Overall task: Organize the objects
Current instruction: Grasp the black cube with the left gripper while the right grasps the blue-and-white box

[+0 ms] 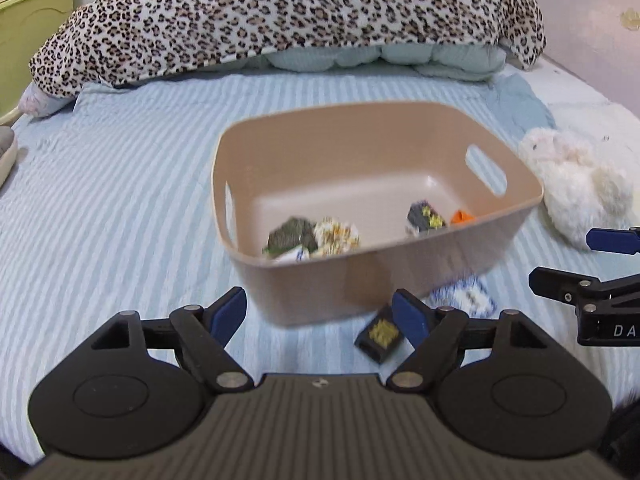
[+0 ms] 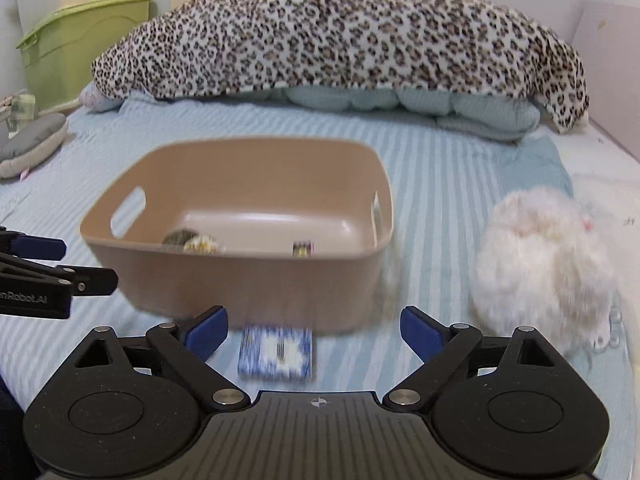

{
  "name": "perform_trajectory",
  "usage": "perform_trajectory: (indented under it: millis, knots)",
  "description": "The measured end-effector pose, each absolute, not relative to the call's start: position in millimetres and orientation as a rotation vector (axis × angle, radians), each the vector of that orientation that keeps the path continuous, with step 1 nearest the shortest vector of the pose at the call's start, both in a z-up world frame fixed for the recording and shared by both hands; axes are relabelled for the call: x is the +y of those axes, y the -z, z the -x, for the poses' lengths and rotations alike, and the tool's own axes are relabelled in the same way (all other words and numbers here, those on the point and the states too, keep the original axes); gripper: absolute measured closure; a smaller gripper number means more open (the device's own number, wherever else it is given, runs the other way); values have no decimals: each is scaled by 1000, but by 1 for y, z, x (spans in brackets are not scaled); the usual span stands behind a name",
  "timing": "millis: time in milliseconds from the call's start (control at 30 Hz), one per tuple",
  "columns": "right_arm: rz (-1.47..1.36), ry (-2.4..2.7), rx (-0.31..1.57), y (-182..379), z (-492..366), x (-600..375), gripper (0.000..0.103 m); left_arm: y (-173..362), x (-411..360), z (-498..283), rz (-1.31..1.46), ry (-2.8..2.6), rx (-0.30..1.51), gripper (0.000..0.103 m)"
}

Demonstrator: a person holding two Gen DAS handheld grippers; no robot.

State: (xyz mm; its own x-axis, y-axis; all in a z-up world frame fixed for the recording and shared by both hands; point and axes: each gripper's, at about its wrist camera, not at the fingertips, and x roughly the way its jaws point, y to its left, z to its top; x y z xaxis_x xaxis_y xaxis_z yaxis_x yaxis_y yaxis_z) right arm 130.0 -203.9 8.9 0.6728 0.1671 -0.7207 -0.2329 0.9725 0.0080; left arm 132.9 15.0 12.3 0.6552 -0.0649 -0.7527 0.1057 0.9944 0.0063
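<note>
Packets already lie in the tan bin (image 1: 372, 184) on the striped bedspread (image 1: 120, 208); two remain outside. Left gripper (image 1: 320, 316) gapes wide beside the dark packet (image 1: 380, 334), right gripper (image 2: 314, 332) wide over the blue packet (image 2: 276, 354), apparently ready to collect them.

We see the bed (image 2: 440, 184), covered in blue-and-white stripes, filling both frames. At centre rests a tan basket (image 2: 224, 280); below it lie a blue-white packet (image 2: 275, 354) and a dark packet (image 1: 379, 335). A white plush (image 2: 544, 268) sits at right, a leopard-print blanket (image 2: 340, 32) along the top.
</note>
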Motion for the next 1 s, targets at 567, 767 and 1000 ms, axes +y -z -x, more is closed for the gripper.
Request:
perform_trajectory:
  millis: [567, 767, 1000]
  knots:
    - [103, -236, 969, 49, -123, -198, 4, 56, 5, -124, -118, 140, 1023, 22]
    - [105, -240, 1009, 69, -129, -196, 4, 79, 1, -133, -126, 158, 1061, 22]
    - [135, -232, 1020, 87, -137, -190, 4, 91, -5, -141, -147, 157, 1038, 20]
